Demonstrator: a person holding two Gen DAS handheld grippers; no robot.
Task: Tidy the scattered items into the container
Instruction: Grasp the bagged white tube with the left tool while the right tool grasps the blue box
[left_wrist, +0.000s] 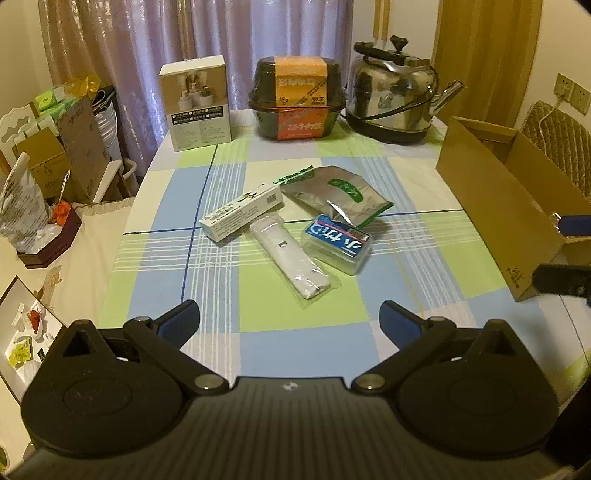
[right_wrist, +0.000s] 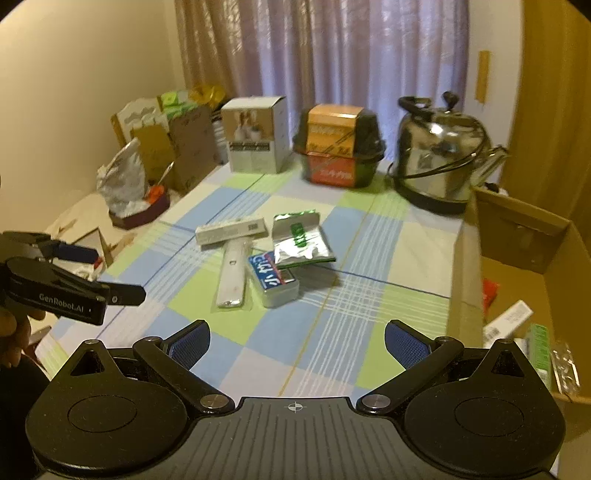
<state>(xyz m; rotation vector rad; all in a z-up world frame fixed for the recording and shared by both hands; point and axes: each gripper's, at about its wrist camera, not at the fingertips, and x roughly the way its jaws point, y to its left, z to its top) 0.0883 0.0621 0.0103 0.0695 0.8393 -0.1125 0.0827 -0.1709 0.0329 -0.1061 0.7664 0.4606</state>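
nearest us in the left wrist view, our left gripper (left_wrist: 290, 321) hangs spread and empty over the checked blue and green tablecloth (left_wrist: 258, 343), and just ahead the flat white item in a clear plastic sleeve (left_wrist: 291, 260) is tucked under the long white carton (left_wrist: 242, 218) and touches the clear lidded case with a blue label (left_wrist: 337, 242), so a careless pinch could drag a neighbour along. from the right wrist view, our right gripper (right_wrist: 297, 347) is equally wide and empty, the silver foil pouch with green print (right_wrist: 301, 240) overlaps the case, and the open brown cardboard box (right_wrist: 517, 229) stands at the table's right edge, where we judge a knock could shove it off.

cardboard box (left_wrist: 506, 206) cut off, contents (right_wrist: 517, 317) part-hidden
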